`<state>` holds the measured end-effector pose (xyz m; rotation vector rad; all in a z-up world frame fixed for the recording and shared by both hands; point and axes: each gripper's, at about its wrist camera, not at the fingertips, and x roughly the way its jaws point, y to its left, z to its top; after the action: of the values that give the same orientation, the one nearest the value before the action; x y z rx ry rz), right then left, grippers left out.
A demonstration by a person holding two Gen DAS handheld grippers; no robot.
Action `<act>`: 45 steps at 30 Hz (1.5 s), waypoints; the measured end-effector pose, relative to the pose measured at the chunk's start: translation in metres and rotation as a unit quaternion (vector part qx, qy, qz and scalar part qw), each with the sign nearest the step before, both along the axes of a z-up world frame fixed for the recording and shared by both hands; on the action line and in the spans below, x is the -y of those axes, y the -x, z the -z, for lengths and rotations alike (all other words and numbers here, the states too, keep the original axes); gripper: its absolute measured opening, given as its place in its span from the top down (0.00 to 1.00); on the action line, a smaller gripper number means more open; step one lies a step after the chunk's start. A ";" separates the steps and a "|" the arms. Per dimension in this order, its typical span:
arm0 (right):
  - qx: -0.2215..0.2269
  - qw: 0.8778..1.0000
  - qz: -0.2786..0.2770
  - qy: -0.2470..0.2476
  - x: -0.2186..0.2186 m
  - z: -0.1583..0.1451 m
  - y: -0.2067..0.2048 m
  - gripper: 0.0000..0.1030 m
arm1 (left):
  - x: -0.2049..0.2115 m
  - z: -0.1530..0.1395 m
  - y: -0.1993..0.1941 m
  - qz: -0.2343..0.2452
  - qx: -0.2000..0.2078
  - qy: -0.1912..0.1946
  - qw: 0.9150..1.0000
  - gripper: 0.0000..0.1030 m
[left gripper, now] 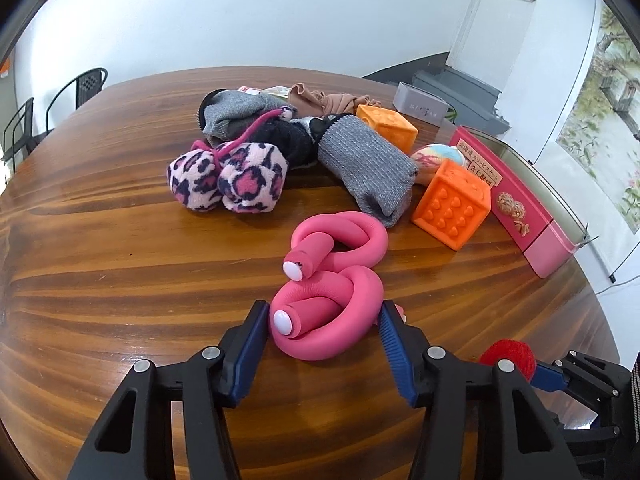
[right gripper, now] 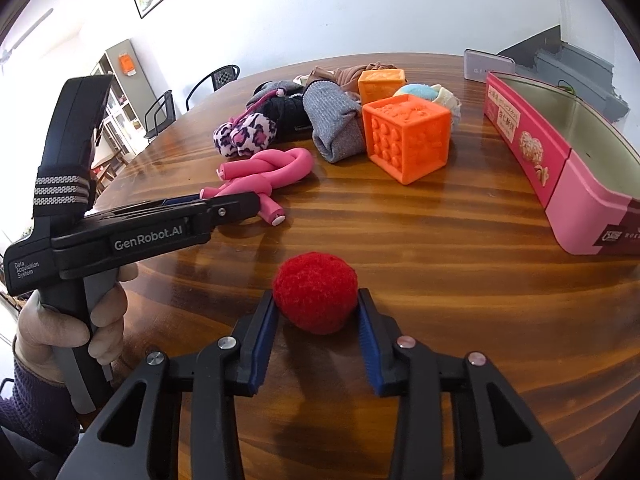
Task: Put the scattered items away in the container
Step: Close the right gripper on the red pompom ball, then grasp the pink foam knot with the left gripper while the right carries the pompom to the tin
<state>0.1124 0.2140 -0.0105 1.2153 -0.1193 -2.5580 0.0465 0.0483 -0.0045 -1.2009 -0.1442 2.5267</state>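
Left gripper [left gripper: 324,322] brackets the pink foam twist roller [left gripper: 332,280] mid-tabletop; contact is unclear. Right gripper [right gripper: 318,308] pinches the red pom-pom ball [right gripper: 316,298]. The pink tin [right gripper: 560,152] at the tabletop's right edge is cut off.

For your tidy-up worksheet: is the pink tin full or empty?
Empty as far as visible: the pink tin shows only bare metal inside, though its far end is out of view. The toys lie on the table.

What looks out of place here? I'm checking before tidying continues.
Nothing is damaged or spilled. The pink tin holds nothing visible, while socks, orange cubes and toys lie jumbled on the table.
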 end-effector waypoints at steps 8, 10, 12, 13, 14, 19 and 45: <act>-0.004 1.000 0.015 0.008 -0.005 -0.003 0.001 0.59 | -0.003 -0.010 -0.009 -0.004 -0.030 0.018 0.999 0.45; -0.005 1.000 0.017 0.009 -0.006 -0.004 0.001 0.59 | -0.004 -0.010 -0.009 -0.003 -0.030 0.018 0.999 0.45; -0.007 1.000 0.018 0.009 -0.007 -0.005 0.000 0.59 | -0.005 -0.010 -0.008 -0.002 -0.028 0.019 0.999 0.45; -0.008 1.000 0.019 0.009 -0.008 -0.005 0.000 0.59 | -0.005 -0.010 -0.007 -0.002 -0.026 0.019 0.999 0.45; -0.008 1.000 0.020 0.010 -0.009 -0.005 0.000 0.59 | -0.005 -0.009 -0.007 -0.003 -0.025 0.019 1.000 0.45; -0.011 1.000 0.026 0.010 -0.013 -0.006 -0.001 0.59 | -0.006 -0.012 -0.010 -0.005 -0.025 0.020 0.999 0.45; -0.112 0.987 0.110 0.019 -0.075 -0.062 -0.017 0.59 | -0.061 -0.064 -0.024 0.036 -0.087 0.030 0.995 0.45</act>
<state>0.1292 0.2891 0.0518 0.9372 -0.2654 -2.8488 0.0705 0.1093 0.0590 -0.9813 0.0168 2.5737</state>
